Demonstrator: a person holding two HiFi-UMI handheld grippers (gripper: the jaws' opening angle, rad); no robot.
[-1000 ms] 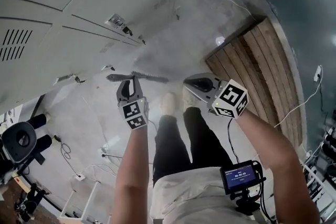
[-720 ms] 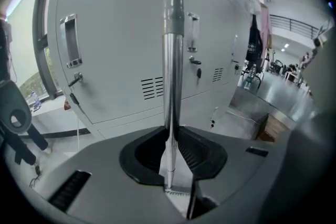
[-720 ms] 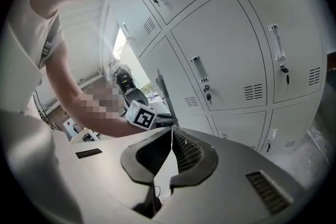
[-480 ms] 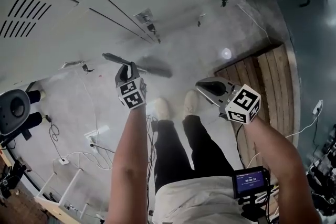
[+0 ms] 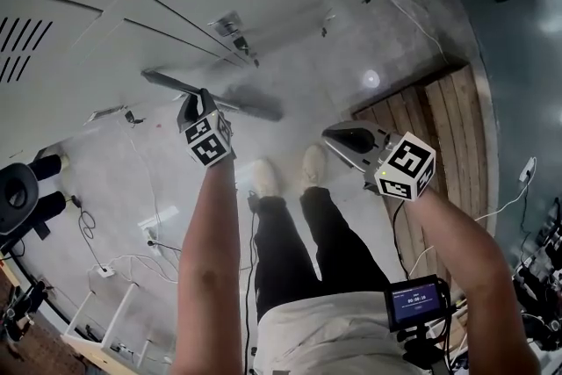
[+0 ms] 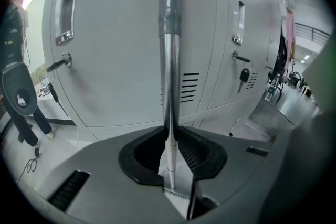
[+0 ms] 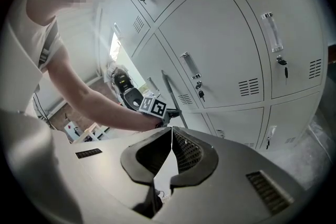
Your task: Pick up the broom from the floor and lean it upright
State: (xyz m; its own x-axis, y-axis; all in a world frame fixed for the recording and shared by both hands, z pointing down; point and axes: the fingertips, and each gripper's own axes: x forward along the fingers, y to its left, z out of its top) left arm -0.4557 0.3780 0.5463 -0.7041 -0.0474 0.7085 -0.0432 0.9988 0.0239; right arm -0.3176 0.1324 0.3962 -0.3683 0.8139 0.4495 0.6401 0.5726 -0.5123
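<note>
left gripper (image 6: 169, 168) clamped on metal shaft of broom (image 6: 169, 55); grip steady. right gripper (image 7: 169, 152) jaws together, empty, idle. change noted: left hand has carried broom closer to lockers (image 5: 105, 4); grey handle end now in front of locker door, contact not confirmed. broom tilted, brush end blurred. judgement: lift done, leaning step in hand, not complete.
</note>
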